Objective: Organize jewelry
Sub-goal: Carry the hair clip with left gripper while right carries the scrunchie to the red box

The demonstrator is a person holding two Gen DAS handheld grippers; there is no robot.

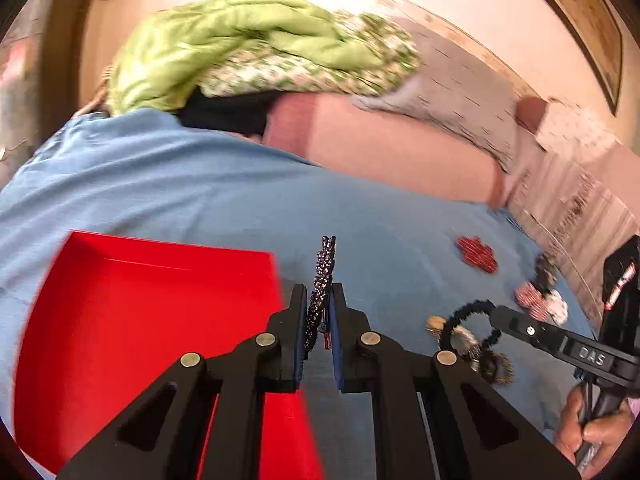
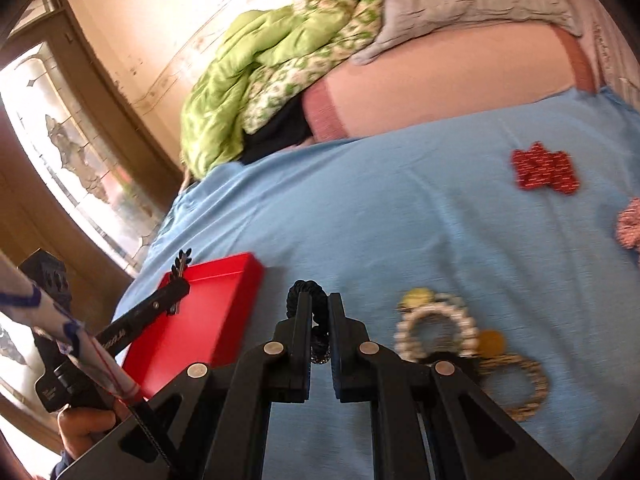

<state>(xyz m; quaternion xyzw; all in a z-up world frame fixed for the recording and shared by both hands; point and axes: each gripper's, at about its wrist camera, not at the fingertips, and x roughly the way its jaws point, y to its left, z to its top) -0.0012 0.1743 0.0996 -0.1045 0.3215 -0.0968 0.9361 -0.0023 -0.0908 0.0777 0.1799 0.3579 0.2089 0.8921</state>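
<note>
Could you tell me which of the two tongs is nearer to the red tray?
Left. The left tongs, shut on a dark sparkly hair clip, sit at the red tray edge. The right tongs, shut on a black hair tie, are farther right over the blue sheet.

Left gripper (image 1: 319,316): jaws clamped on a dark beaded hair clip (image 1: 322,280), upright.
Red tray (image 1: 120,320): on blue bedsheet (image 1: 200,192), just left of jaws.
Right gripper (image 1: 494,314): gripping a black coiled hair tie (image 1: 464,316).
</note>
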